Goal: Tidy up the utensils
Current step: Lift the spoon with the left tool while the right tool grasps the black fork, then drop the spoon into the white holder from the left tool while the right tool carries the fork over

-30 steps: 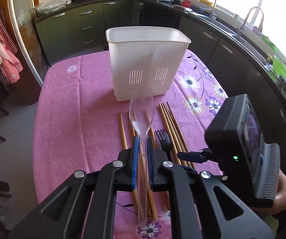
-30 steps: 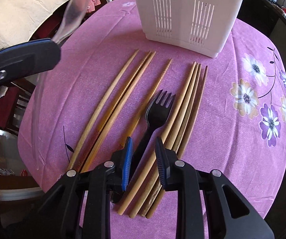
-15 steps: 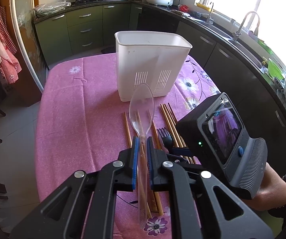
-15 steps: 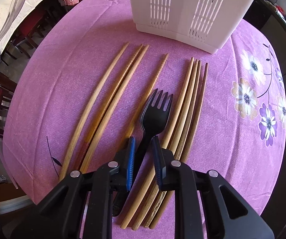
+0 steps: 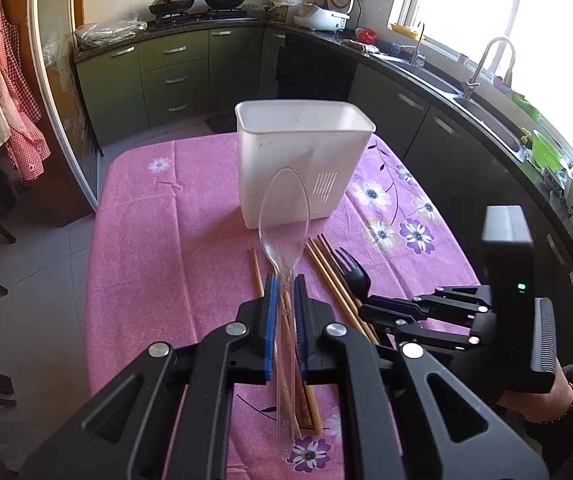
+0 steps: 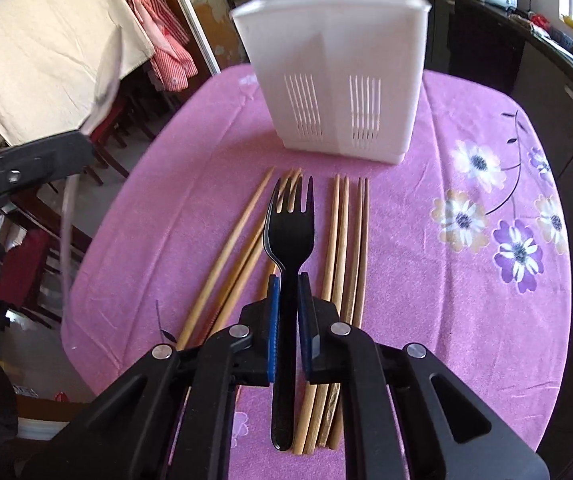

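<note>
My left gripper (image 5: 284, 284) is shut on a clear plastic spoon (image 5: 284, 216), held above the table with its bowl pointing at the white utensil holder (image 5: 302, 160). My right gripper (image 6: 287, 284) is shut on a black plastic fork (image 6: 291, 232), lifted off the cloth, tines toward the holder (image 6: 334, 76). The right gripper also shows in the left wrist view (image 5: 366, 310), low to the right, with the fork (image 5: 352, 274). Several wooden chopsticks (image 6: 346, 240) lie on the pink cloth under both grippers. The blurred spoon (image 6: 104, 80) shows at the left of the right wrist view.
The table has a pink floral cloth (image 5: 158, 240) and ends near the left and front. Green kitchen cabinets (image 5: 174, 76) and a counter with a sink (image 5: 478, 92) ring the far side. Chairs and hanging cloths (image 6: 46, 48) stand at the left.
My right gripper has shut on the black fork and lifted it off the table. My left gripper has risen and pulled back with the spoon, so the holder looks farther away.
</note>
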### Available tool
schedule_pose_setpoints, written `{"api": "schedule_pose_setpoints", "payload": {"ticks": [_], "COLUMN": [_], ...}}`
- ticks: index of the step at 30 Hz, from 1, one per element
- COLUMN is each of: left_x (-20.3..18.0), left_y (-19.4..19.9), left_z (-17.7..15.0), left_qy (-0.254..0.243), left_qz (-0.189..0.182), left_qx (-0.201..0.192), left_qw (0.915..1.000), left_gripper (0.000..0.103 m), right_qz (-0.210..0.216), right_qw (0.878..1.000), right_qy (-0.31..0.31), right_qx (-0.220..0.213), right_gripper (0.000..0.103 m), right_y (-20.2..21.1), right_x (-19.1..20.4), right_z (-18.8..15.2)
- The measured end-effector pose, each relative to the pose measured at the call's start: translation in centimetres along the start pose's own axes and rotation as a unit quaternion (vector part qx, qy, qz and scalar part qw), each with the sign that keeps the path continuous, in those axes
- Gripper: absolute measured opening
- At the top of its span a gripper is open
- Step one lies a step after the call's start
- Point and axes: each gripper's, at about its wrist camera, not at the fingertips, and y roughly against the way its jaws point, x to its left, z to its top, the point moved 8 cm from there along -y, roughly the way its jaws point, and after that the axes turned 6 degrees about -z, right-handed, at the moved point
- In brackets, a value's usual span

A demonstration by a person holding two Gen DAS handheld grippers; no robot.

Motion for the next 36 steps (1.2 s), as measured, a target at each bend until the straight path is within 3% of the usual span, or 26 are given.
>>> {"api": "schedule_pose_setpoints", "payload": {"ticks": [5, 9, 16, 19, 25, 28, 36], "left_x": [-1.0, -2.2, -2.4, -2.0, -0.9, -0.7, -0.2], "left_y": [2.9, 4.5, 2.7, 0.2, -4.0, -4.8, -7.2], "left_z": [4.5, 9.9, 18.8, 21.2, 21.6, 20.4, 16.6], "left_qy": [0.000, -0.011, -0.023, -0.034, -0.028, -0.040, -0.064], "left_qz": [-0.014, -0.018, -0.002, 0.023, 0.030, 0.042, 0.058], "left_qx": [-0.060, -0.130, -0.247, -0.268, -0.272, -0.272, -0.231], "left_qw": [0.9981, 0.9913, 0.9686, 0.9626, 0.9613, 0.9607, 0.9690], "left_gripper": [0.008, 0.008, 0.008, 0.008, 0.008, 0.009, 0.010], "right_qz": [0.032, 0.049, 0.082, 0.092, 0.097, 0.097, 0.093], "right_qw": [0.995, 0.987, 0.978, 0.976, 0.974, 0.972, 0.971], "right_qy": [-0.013, -0.027, -0.043, -0.054, -0.066, -0.064, -0.046], "right_qx": [-0.099, -0.152, -0.187, -0.189, -0.196, -0.203, -0.216], "right_gripper": [0.010, 0.010, 0.010, 0.010, 0.010, 0.010, 0.010], "right_y": [7.0, 11.1, 13.7, 13.4, 13.2, 13.3, 14.0], "right_x": [-1.3, -3.2, -5.3, -6.3, -8.1, -8.2, -6.5], "right_z": [1.4, 2.0, 1.7, 1.8, 2.7, 3.4, 5.4]}}
